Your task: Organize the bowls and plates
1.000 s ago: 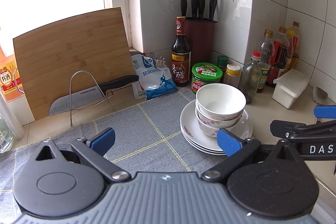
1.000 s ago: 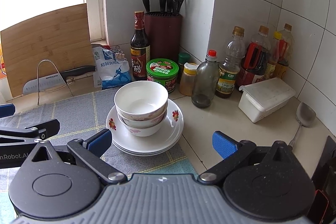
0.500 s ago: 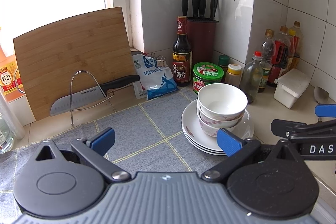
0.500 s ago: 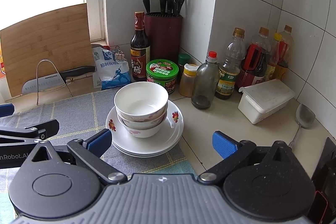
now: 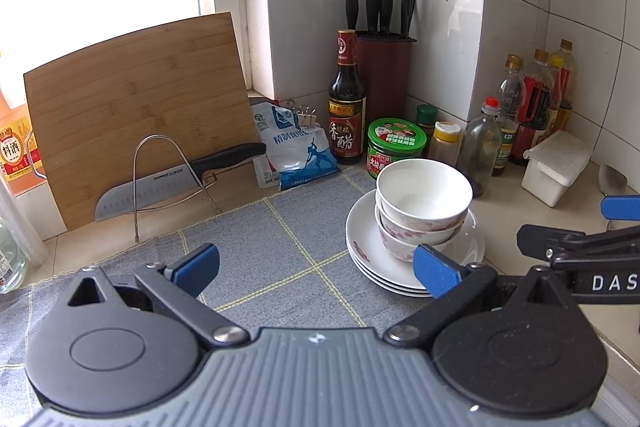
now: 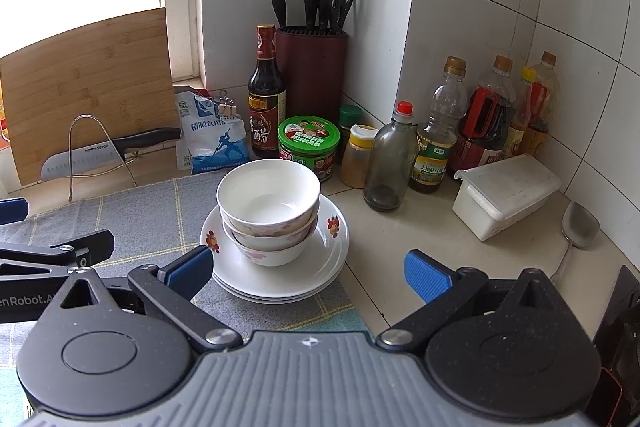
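Observation:
Two white floral bowls (image 5: 424, 199) sit nested on a stack of white plates (image 5: 362, 247) at the right edge of a grey mat (image 5: 256, 247). The bowls (image 6: 268, 199) and the plates (image 6: 332, 247) also show in the right wrist view. My left gripper (image 5: 316, 265) is open and empty, low over the mat just left of the stack. My right gripper (image 6: 308, 269) is open and empty, in front of the stack and slightly to its right. Each gripper shows at the edge of the other's view.
A bamboo cutting board (image 5: 136, 107) and a knife on a wire rack (image 5: 160, 183) stand at the back left. A salt bag (image 5: 296, 147), vinegar bottle (image 5: 346, 99), knife block (image 5: 384, 75), green-lidded jar (image 5: 396, 143), several bottles (image 6: 440, 131), a white box (image 6: 504, 195) and a metal spoon (image 6: 576, 231) crowd the corner.
Both grippers have drifted slightly; the stack sits a little closer in the views. Nothing was grasped or released.

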Demonstrator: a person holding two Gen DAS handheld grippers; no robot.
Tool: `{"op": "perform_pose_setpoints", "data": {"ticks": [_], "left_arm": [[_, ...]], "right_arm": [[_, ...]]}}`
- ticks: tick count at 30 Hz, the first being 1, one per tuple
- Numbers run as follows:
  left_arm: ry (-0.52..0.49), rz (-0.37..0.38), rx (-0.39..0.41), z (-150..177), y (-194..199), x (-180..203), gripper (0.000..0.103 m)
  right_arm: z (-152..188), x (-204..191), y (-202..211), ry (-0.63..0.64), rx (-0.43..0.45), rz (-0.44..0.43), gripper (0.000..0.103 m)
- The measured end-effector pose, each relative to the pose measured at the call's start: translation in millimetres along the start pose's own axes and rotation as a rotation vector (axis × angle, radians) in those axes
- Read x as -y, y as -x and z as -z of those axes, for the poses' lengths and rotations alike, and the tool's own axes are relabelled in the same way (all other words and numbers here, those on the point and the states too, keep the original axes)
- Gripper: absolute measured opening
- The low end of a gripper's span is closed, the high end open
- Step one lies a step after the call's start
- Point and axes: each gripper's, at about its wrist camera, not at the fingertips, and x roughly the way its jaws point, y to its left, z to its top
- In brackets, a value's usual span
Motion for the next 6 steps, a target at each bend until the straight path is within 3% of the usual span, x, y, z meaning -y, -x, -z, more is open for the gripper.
{"op": "perform_pose_setpoints", "data": {"ticks": [6], "left_arm": [[0.001,0.000,-0.001,-0.1,-0.9,0.7,0.102]], "right_arm": [[-1.5,0.2,-1.4,0.004,0.001,0.001,0.103]]}}
